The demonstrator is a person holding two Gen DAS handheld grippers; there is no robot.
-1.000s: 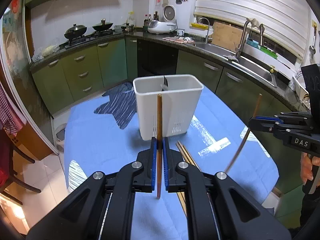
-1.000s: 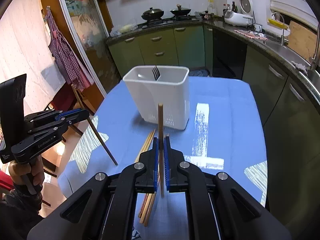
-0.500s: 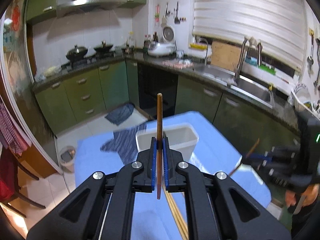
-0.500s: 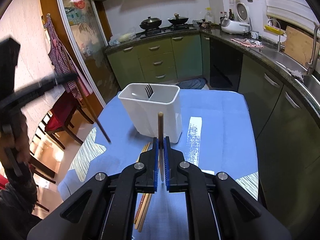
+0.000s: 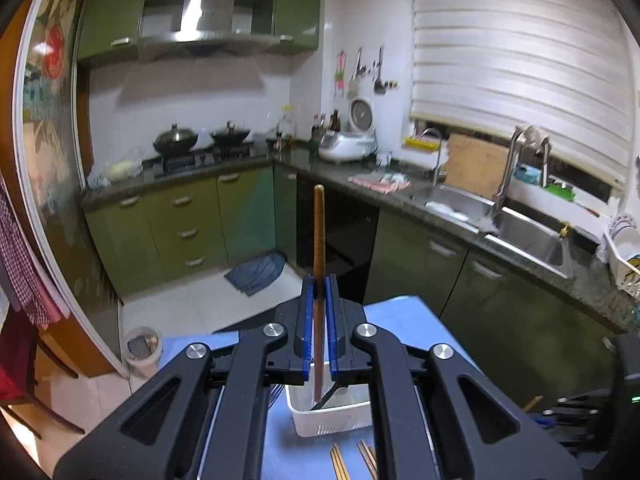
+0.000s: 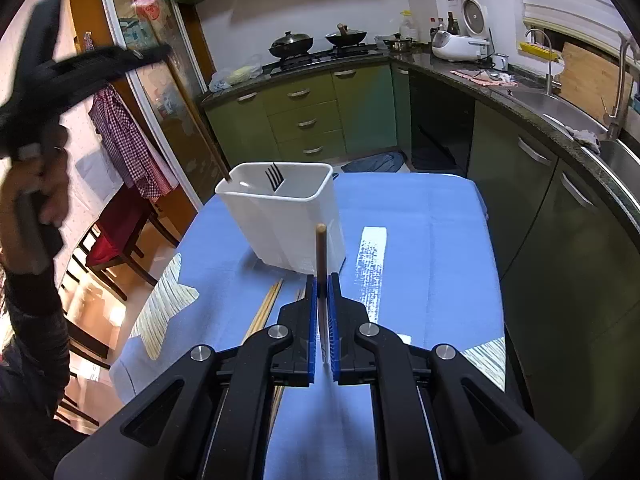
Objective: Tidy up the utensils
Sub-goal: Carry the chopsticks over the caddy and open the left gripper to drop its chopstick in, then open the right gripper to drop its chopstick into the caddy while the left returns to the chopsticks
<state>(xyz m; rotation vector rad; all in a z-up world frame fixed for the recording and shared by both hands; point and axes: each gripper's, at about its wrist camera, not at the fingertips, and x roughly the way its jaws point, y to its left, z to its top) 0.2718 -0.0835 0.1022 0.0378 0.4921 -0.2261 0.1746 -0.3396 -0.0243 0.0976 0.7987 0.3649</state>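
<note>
- Two black claws each pinch one chopstick.
- The left claw grips a dark brown wooden chopstick upright, its lower tip above the white plastic utensil holder below.
- The right claw clamps a lighter wooden chopstick; the holder stands just ahead, loose chopsticks lying left.

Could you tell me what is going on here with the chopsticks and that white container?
A person holds a gripper in each hand, each clamped on one wooden chopstick. The left gripper is raised above the white utensil holder, its chopstick tip at the holder's opening. The right gripper holds its own chopstick upright, short of the holder. A black fork already stands inside, and more loose chopsticks lie on the blue tablecloth.
</note>
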